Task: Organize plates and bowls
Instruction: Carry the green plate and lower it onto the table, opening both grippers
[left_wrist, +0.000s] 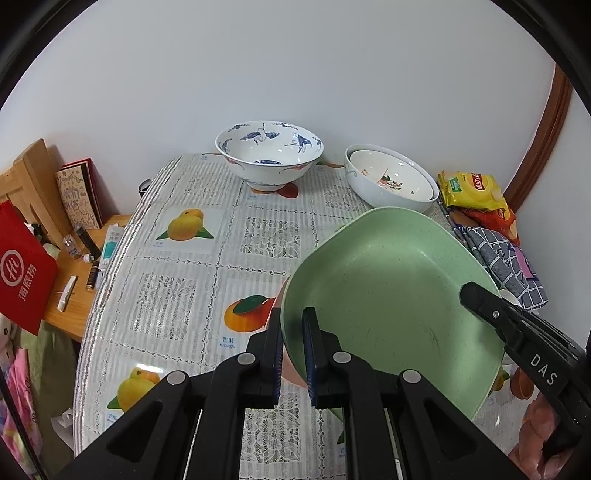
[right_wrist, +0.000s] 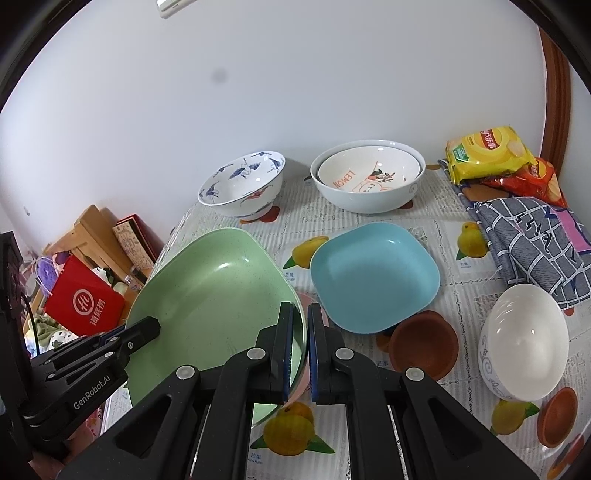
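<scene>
White wall behind; fruit-print cloth covers the tabletop (left_wrist: 192, 258). Both tongs carry one green square plate (left_wrist: 388, 291) between them. Left tongs (left_wrist: 293, 354) clenched on its near-left rim; right tongs (right_wrist: 300, 350) clenched on the opposite rim, seen edge-on. Plate tilted, held just above a pink dish (right_wrist: 308, 317), of which only a sliver shows beneath. Blue square plate (right_wrist: 373, 273) lies flat just beside, on the right tongs' side and closer to them. Behind: crane-pattern bowl (left_wrist: 267, 155) and nested white bowls (right_wrist: 369, 177). White bowl (right_wrist: 522, 336) and brown dish (right_wrist: 424, 347) sit to the right. Judgement: coming move turns on lowering the green plate level; nothing shows whether pink dish or blue plate is the target.
</scene>
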